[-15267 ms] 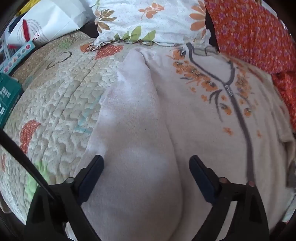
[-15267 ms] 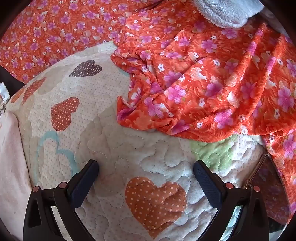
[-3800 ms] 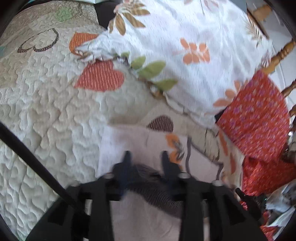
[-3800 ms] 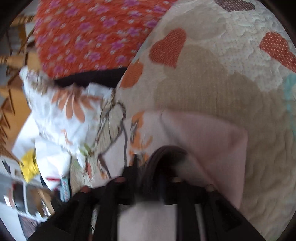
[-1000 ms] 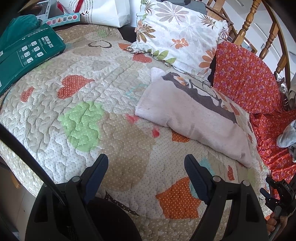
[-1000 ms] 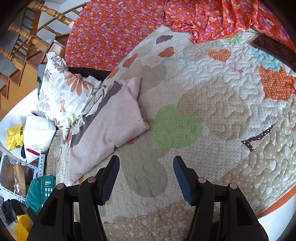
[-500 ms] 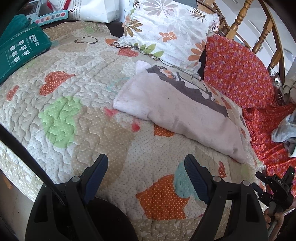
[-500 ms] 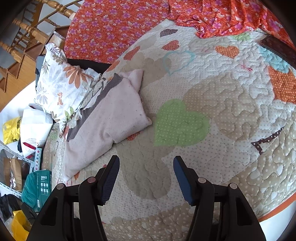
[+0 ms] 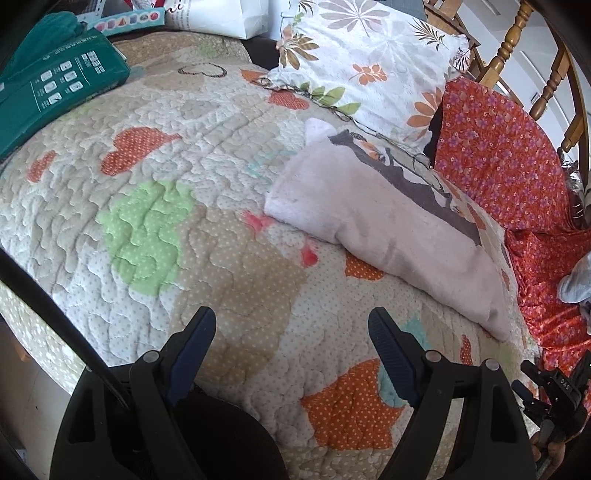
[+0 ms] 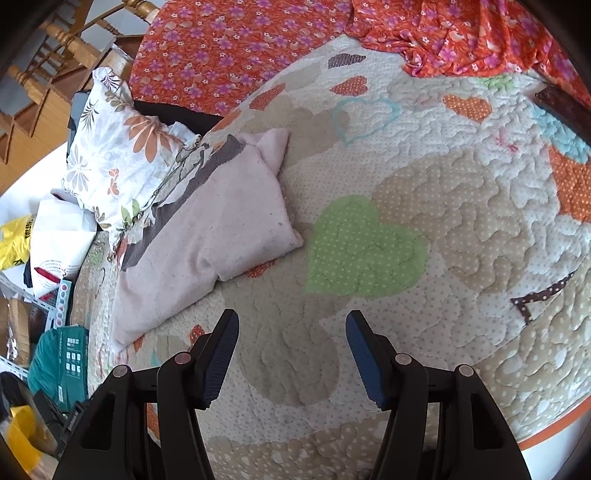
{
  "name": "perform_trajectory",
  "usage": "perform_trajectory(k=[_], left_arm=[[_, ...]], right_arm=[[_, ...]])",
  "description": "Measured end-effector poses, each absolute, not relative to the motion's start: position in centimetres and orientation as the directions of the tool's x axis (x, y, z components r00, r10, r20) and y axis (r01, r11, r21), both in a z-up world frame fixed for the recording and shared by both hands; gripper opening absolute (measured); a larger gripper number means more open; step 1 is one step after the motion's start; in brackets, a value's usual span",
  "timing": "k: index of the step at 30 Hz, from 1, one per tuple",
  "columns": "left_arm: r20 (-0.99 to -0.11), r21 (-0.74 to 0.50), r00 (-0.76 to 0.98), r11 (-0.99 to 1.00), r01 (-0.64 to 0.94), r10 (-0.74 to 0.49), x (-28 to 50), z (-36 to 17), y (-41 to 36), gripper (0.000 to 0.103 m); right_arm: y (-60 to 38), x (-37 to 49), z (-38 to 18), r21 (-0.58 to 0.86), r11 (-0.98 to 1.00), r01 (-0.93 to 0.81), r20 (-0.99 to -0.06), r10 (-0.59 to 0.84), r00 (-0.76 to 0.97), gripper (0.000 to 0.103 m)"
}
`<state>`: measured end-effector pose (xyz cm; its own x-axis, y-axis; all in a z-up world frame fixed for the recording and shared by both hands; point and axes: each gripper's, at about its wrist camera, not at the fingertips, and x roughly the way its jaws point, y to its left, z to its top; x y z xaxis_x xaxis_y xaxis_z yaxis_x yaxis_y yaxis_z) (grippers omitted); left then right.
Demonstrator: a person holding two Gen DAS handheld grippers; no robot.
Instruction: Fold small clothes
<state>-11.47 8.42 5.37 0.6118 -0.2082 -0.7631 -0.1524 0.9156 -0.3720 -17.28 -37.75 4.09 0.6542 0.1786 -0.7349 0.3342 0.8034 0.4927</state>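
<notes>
Nearest to both cameras only bare quilt [image 9: 155, 221] of the bed is seen. The left gripper [image 9: 291, 332] is held w/ fingers wide apart, nothing between them; the right gripper [image 10: 291, 332] is likewise spread and empty, hovering above the quilt. Ahead and to the right of the left gripper the folded garment [image 9: 376, 218] is found, a pale pink bundle w/ a grey band along its far edge, lying flat on the quilt and apart from both grippers. From the right gripper it lies ahead and to the left [image 10: 207, 229]. Its long axis is seen running diagonally: near end toward the left gripper's right side, far end up by the floral pillow [image 9: 369, 62], which it sits just beside. Neither gripper is clearly nearer; the garment lies roughly between their lines of sight. It is judged that this piece is already folded, so the next move prob. calls for another item, e.g. the orange floral cloth [image 10: 461, 29] bunched far ahead-right of the right gripper. As for containers: a green box [image 9: 55, 85] is seen far left of the left gripper, closed, contents not visible; a white bag [image 10: 55, 236] lies beyond the bed edge, contents can't be told.
</notes>
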Motion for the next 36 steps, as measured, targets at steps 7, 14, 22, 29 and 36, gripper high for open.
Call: perform_trajectory(k=[7, 14, 22, 29, 36], left_arm=[[-0.769, -0.380, 0.607, 0.906, -0.186, -0.198, -11.5, 4.9, 9.5, 0.084], [-0.773, -0.361, 0.607, 0.915, -0.182, -0.184, -11.3, 4.6, 9.0, 0.084], [-0.784, -0.341, 0.597, 0.922, -0.185, -0.171, -11.0, 4.1, 8.8, 0.084], [-0.790, -0.318, 0.594, 0.931, -0.182, -0.154, -11.0, 4.0, 8.6, 0.084], [-0.805, -0.283, 0.579, 0.941, -0.184, -0.129, -10.5, 3.4, 8.2, 0.084]], right_arm=[[-39.6, -18.0, 2.9, 0.558, 0.742, 0.373, -0.717, 0.205, 0.666, 0.065], [-39.9, -17.7, 2.2, 0.578, 0.722, 0.380, -0.716, 0.224, 0.662, 0.065], [-39.5, -16.9, 1.6, 0.567, 0.733, 0.376, -0.725, 0.229, 0.649, 0.066], [-40.5, -17.0, 1.4, 0.628, 0.692, 0.356, -0.692, 0.286, 0.663, 0.069], [-43.3, -15.4, 2.9, 0.608, 0.711, 0.353, -0.683, 0.242, 0.689, 0.069]])
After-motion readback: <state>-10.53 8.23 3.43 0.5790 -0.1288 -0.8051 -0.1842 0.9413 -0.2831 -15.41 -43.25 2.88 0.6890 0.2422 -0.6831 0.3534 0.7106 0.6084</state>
